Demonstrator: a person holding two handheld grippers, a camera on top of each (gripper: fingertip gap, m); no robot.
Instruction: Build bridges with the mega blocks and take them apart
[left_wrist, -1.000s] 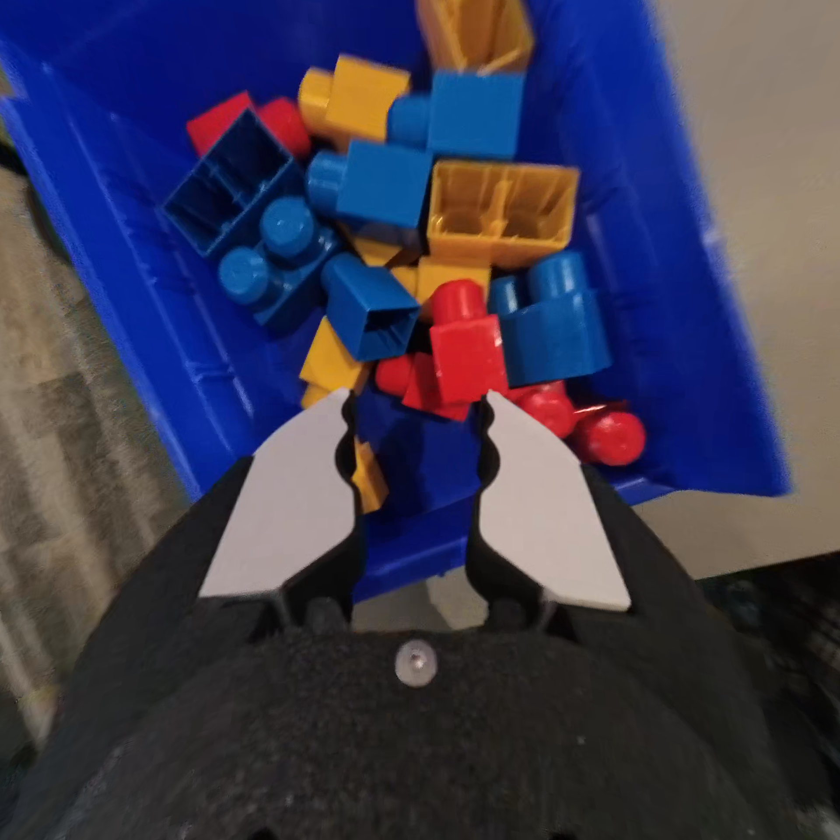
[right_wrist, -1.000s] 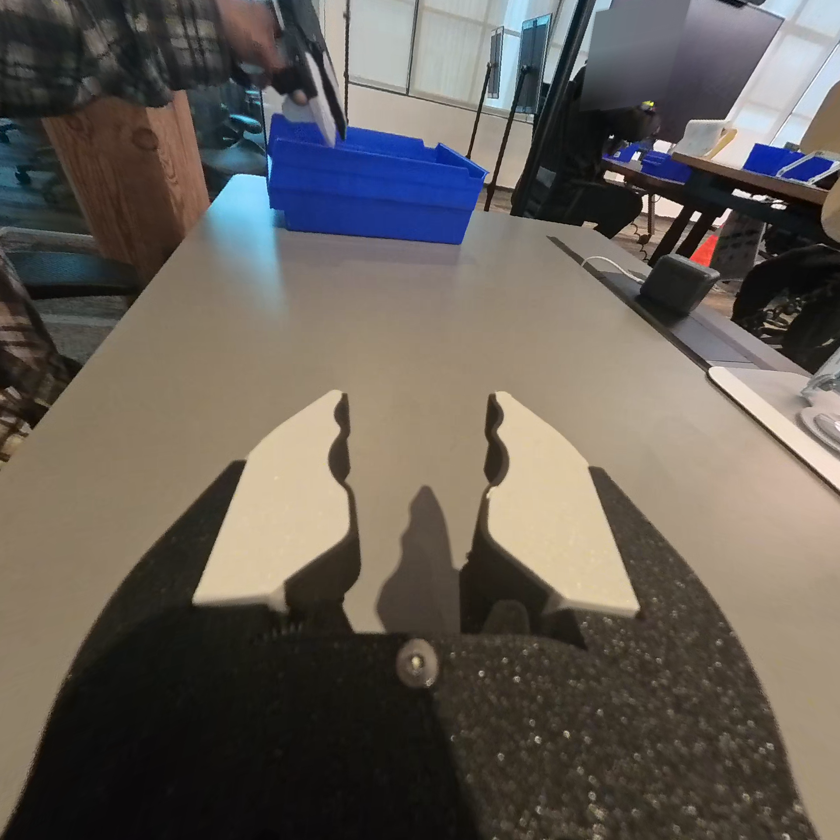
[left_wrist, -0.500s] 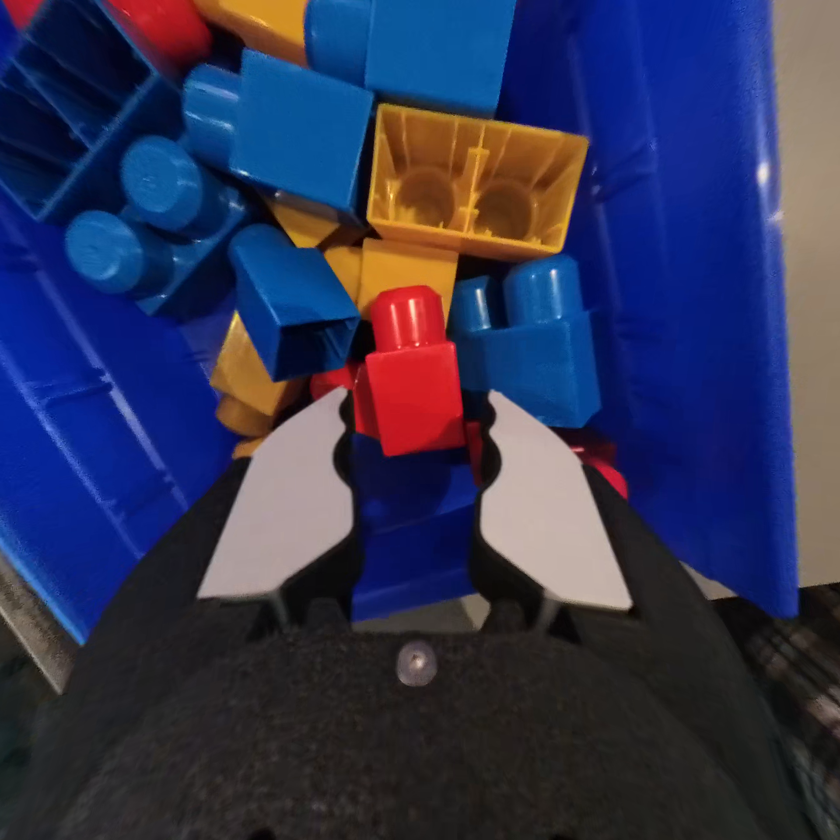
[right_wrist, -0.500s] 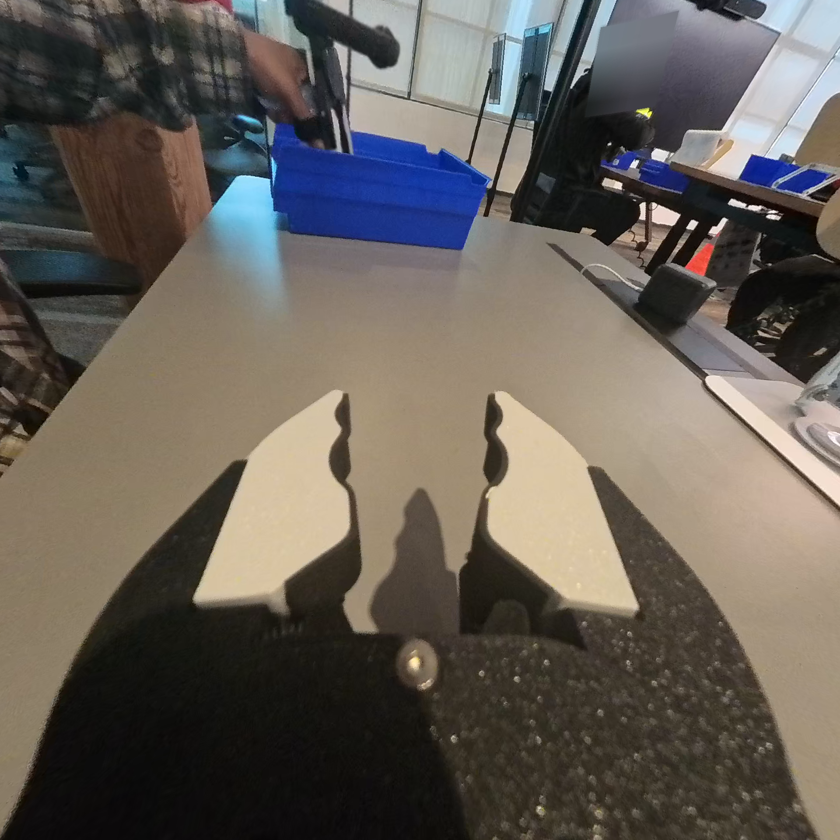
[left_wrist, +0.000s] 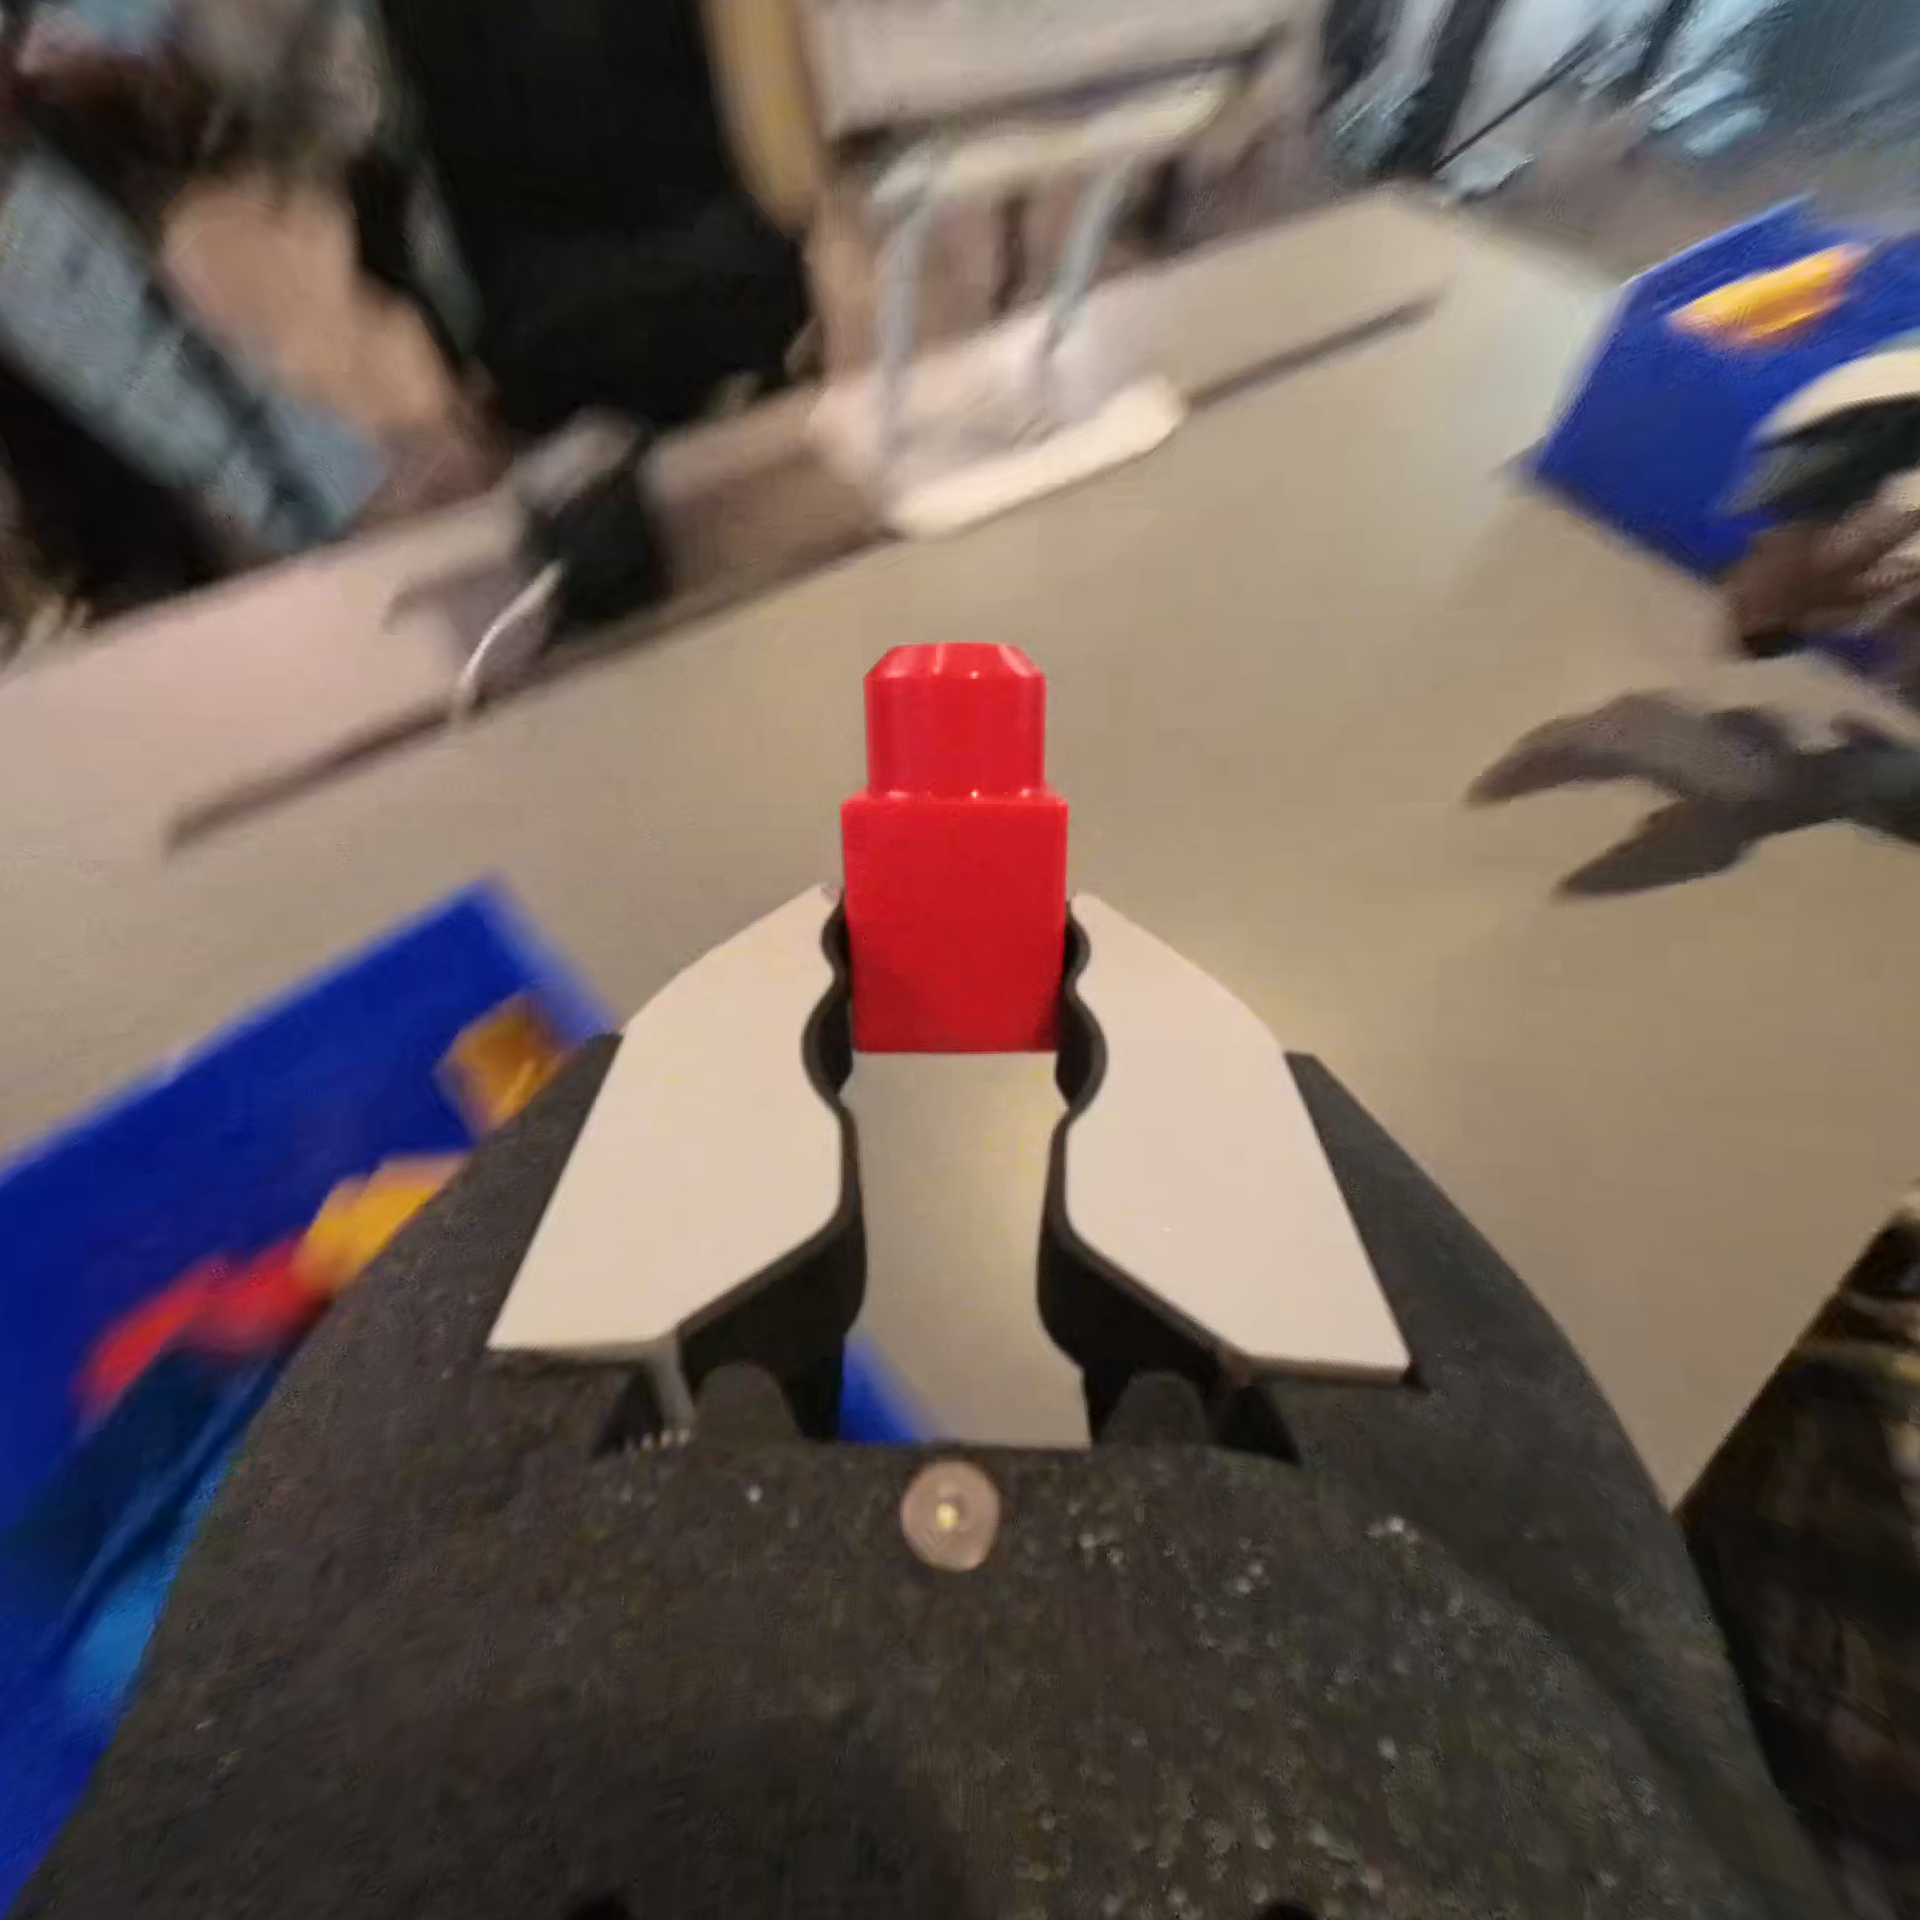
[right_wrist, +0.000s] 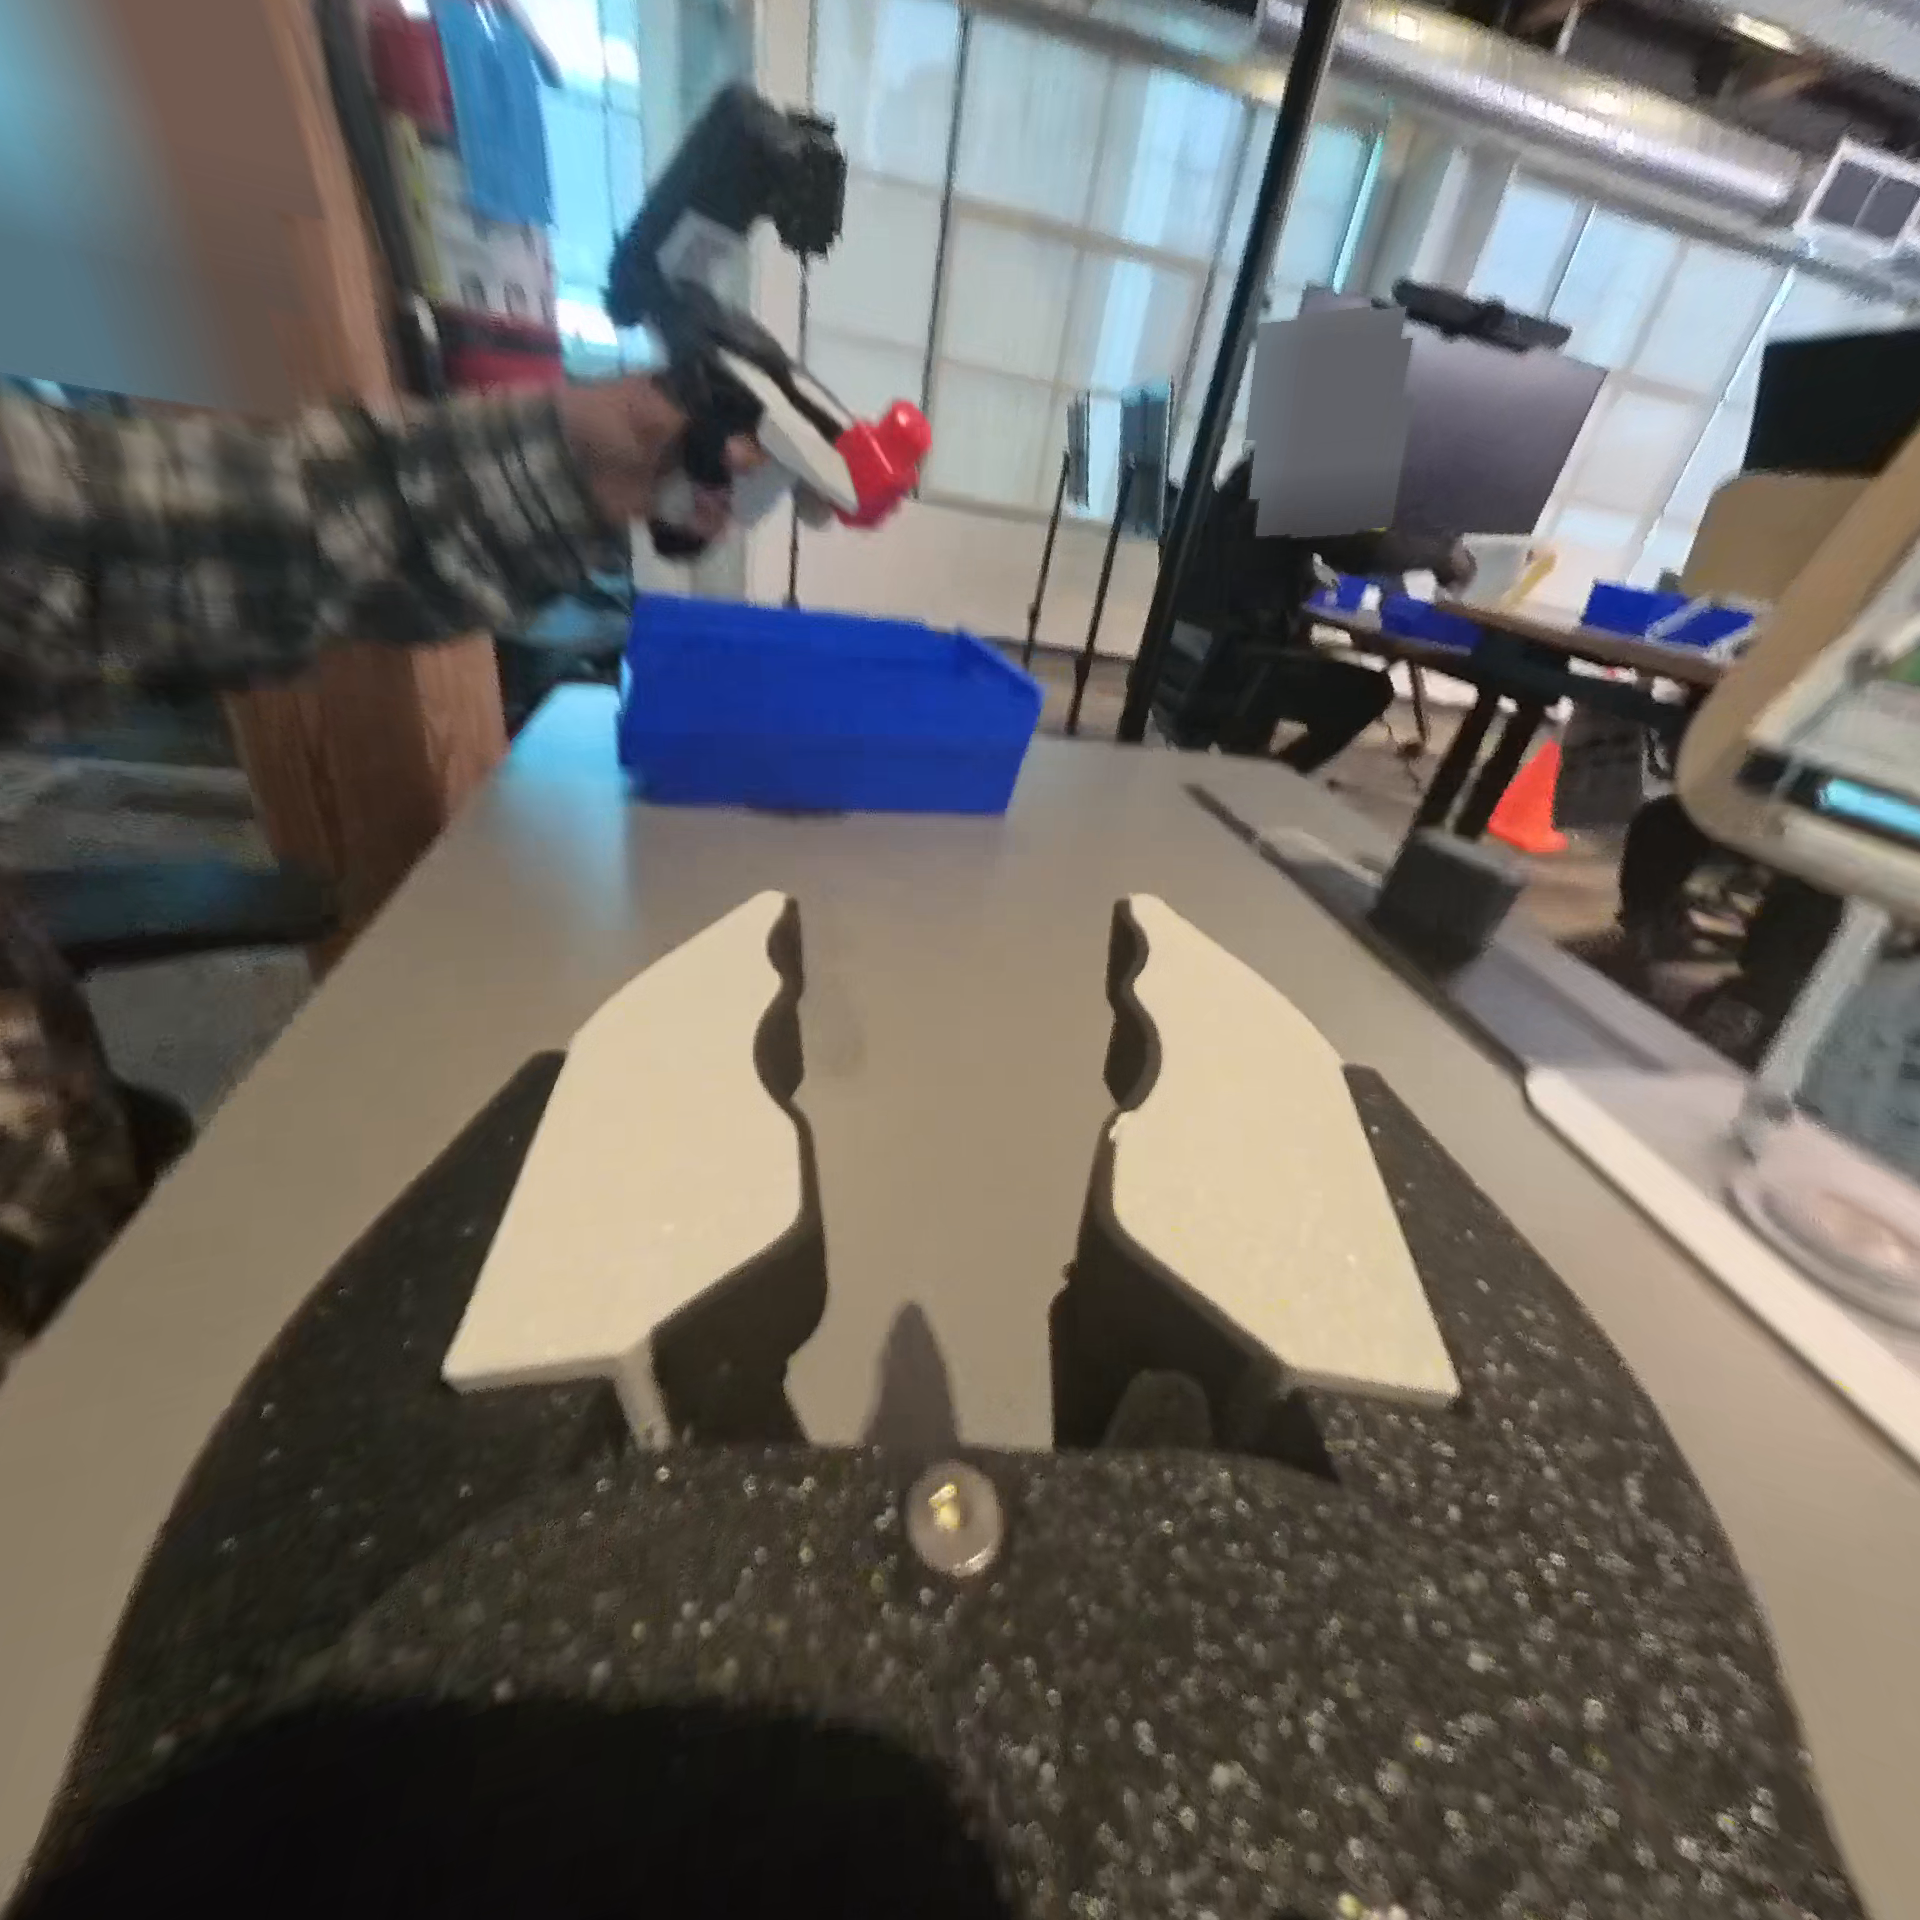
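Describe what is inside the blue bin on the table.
In the left wrist view the blue bin shows blurred red and yellow blocks; the left gripper covers the rest.

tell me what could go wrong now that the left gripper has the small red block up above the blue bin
1. The left gripper pinches the small red plastic single-stud block only at its fingertips, with most of the block past them; a jolt might twist it loose.
2. The left wrist view is motion-blurred, suggesting a fast swing; a slipped block could land beyond the blue plastic bin.
3. The open right gripper hangs over the grey table, possibly in the block's path.
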